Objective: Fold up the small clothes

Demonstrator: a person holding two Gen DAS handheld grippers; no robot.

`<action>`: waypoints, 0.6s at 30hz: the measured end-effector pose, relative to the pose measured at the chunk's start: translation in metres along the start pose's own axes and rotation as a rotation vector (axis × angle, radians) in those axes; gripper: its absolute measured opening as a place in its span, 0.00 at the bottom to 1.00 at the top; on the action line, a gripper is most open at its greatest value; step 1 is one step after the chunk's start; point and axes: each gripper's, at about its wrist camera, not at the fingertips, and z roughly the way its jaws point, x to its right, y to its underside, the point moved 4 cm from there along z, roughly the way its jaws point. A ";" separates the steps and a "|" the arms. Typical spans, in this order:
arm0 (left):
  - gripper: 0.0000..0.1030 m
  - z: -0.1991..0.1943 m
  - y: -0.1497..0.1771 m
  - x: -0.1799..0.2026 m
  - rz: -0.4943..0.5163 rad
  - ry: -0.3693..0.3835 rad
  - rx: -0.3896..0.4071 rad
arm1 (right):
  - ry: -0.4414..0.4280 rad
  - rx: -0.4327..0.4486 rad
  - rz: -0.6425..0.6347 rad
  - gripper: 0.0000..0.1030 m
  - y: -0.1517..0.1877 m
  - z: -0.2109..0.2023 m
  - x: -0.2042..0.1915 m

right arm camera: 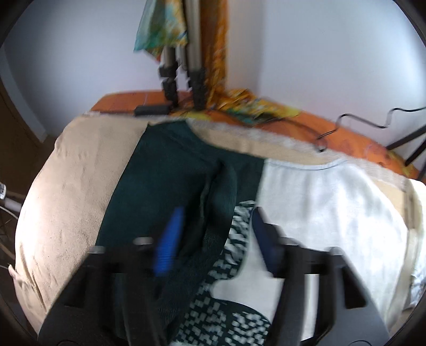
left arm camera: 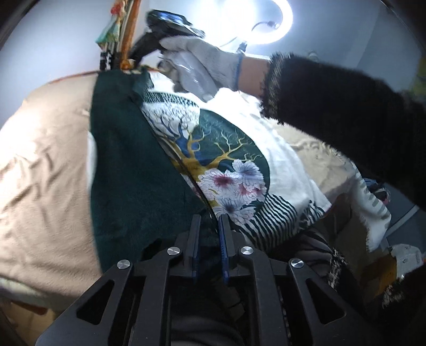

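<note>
A small garment lies on a beige blanket. It has a dark green part and a white printed part with a tree and flowers. My left gripper is shut on the garment's near edge, where green meets print. In the left wrist view a gloved hand holds my right gripper over the garment's far end. In the right wrist view my right gripper is open just above the green fold and the white part. This view is blurred.
Tripod legs and colourful cloths stand at the far edge on an orange surface. A black cable runs at the far right. A ring light glares above. More patterned clothes lie at the right.
</note>
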 end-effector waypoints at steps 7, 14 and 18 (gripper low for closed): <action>0.12 -0.052 0.013 -0.023 0.029 -0.151 0.052 | -0.094 0.104 0.061 0.61 0.009 -0.084 0.033; 0.12 -0.079 -0.007 -0.080 -0.015 -0.260 0.121 | -0.119 0.227 0.067 0.61 0.058 -0.189 0.061; 0.12 -0.078 -0.028 -0.104 0.007 -0.304 0.134 | -0.106 0.267 0.095 0.61 0.091 -0.231 0.076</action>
